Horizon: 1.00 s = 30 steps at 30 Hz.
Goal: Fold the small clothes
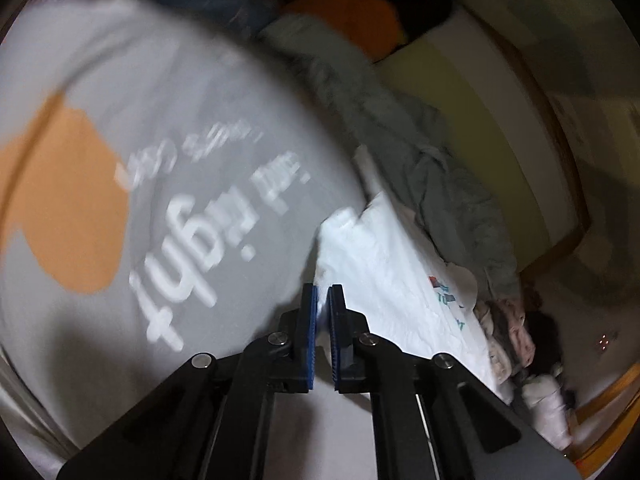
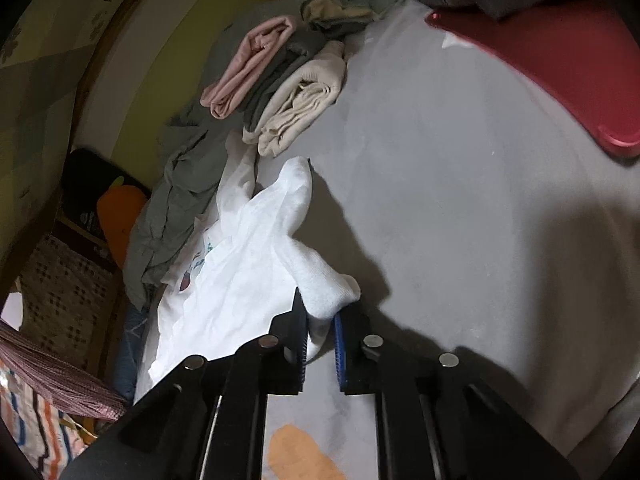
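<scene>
Right gripper [image 2: 320,328] clamped on white garment [image 2: 240,280], folded clothes stack [image 2: 280,88] beyond

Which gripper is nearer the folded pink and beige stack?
Right. The right gripper, shut on the white garment, has the folded stack just ahead; the left gripper view never shows it.

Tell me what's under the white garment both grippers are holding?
The white garment lies on the grey printed sheet, its far edge overlapping a crumpled grey-green garment. Anything directly beneath its middle is covered.

Grey printed bedsheet [image 1: 224,92], red tray [image 2: 560,68], orange cushion [image 1: 352,20]
</scene>
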### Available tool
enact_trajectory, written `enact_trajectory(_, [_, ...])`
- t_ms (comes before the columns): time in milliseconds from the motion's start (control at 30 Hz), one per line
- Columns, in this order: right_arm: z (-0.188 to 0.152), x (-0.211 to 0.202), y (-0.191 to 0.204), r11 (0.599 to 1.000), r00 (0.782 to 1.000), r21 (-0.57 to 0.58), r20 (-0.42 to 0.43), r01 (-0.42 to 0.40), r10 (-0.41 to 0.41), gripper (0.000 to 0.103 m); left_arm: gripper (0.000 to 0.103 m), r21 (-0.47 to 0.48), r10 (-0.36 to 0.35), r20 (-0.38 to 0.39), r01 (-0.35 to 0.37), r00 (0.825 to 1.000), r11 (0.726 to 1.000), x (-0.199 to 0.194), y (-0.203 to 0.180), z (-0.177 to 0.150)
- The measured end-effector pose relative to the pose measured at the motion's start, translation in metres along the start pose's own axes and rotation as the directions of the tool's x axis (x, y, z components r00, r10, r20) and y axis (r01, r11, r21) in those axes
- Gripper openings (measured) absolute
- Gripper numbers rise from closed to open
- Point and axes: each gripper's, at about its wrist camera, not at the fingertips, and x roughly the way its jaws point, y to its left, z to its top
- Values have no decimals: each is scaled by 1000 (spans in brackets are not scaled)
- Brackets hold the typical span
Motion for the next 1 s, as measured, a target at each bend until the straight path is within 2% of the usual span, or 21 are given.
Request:
enact_trajectory(67, [0,-13,10,999,998,-44,57,8,-6,7,5,107,36,41,-40,999,993,-12,-20,1])
enact_trajectory(133, [-1,-27,18,996,994,-90,105,19,-10,6,5,174,70,43,-77,997,982,-20,-32,-1])
enact_trajectory(267, [-8,-46,16,988,985,-100,137,115,-101,5,5,208,153,-87,-132,984,969,-14,-23,-13])
enact_trajectory(367, [-16,-48,5,973,972,-100,131,209,-195,5,5,234,218,-180,-174,959,957,-2,-15,-29])
enact_trajectory(533, [-18,-48,15,946,956,-163,135,281,-260,5,5,303,261,-153,-207,953,930,-11,-32,-30])
enact_trajectory(600, [-23,-47,15,933,949,-186,133,308,-287,8,6,344,289,-134,-229,948,911,-13,-38,-32])
enact_trajectory(667, [-22,-40,10,929,950,-201,101,311,-296,10,11,365,318,-115,-257,941,895,-8,-41,-28])
enact_trajectory(733, [-15,-41,1,952,961,-137,66,275,-268,14,11,393,374,-72,-318,925,863,-4,-43,-16])
enact_trajectory(800, [-8,-48,-5,957,960,-91,76,274,-268,32,11,377,357,-39,-317,933,870,-12,-43,-2])
enact_trajectory(833, [-7,-53,-5,951,952,-87,98,298,-289,34,11,372,347,-20,-315,938,873,-16,-46,4])
enact_trajectory(900, [-4,-62,-4,926,922,-88,166,368,-350,46,11,400,322,-4,-294,947,868,-20,-53,9])
enact_trajectory(967, [1,-72,0,907,898,-99,221,409,-381,47,12,426,292,-22,-255,956,868,-22,-61,7])
enact_trajectory(1000, [2,-75,1,905,895,-105,233,413,-381,47,13,436,277,-38,-234,960,869,-23,-64,4])
